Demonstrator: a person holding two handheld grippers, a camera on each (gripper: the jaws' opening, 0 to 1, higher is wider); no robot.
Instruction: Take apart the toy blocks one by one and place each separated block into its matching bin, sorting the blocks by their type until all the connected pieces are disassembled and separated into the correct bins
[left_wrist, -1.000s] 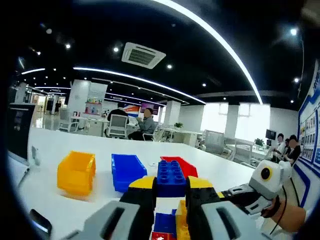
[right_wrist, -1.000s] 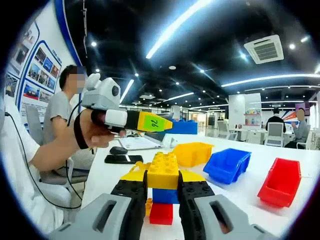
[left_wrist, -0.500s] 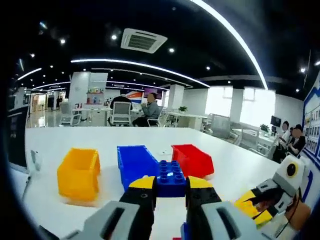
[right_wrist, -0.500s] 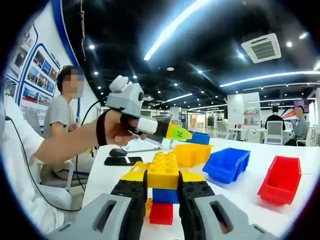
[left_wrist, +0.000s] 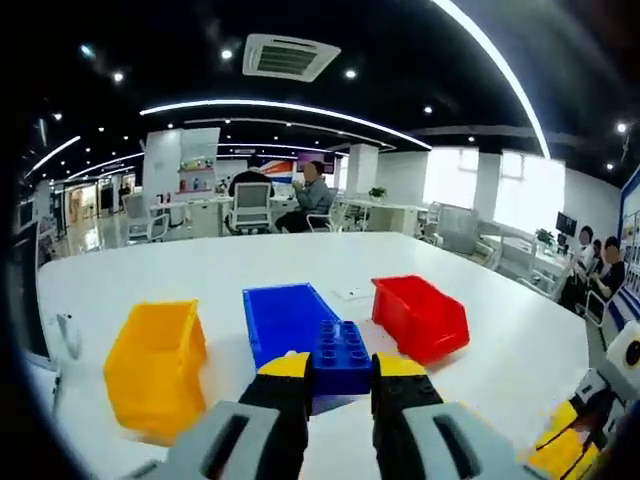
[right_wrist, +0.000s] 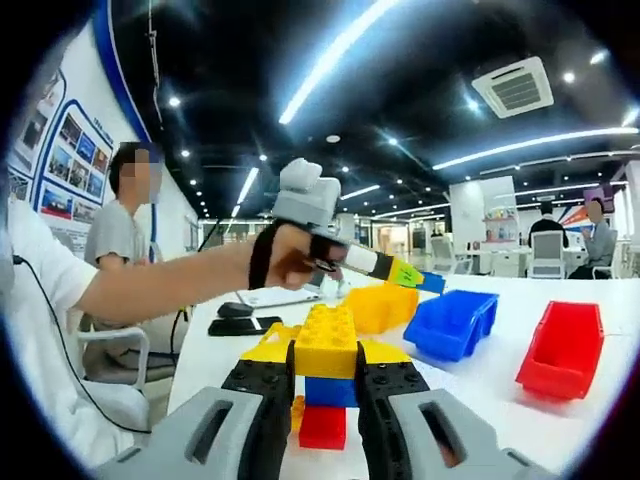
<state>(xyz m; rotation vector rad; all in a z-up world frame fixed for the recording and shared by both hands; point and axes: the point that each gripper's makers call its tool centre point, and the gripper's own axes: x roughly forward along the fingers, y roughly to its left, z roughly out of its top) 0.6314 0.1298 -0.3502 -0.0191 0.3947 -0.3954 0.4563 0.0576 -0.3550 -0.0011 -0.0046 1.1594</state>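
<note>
While no writing reads clearly, the left gripper (left_wrist: 329, 372) clamps a blue block (left_wrist: 341, 356), now carried over the blue bin (left_wrist: 281, 318). At six o'clock, the right gripper (right_wrist: 324, 378) still pinches the yellow-topped stack (right_wrist: 325, 342).

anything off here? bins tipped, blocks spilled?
Nothing stands out. The yellow bin, blue bin and red bin sit upright in a row on the white table. The left hand-held gripper holds a blue block; the right hand-held gripper holds the remaining stack.
</note>
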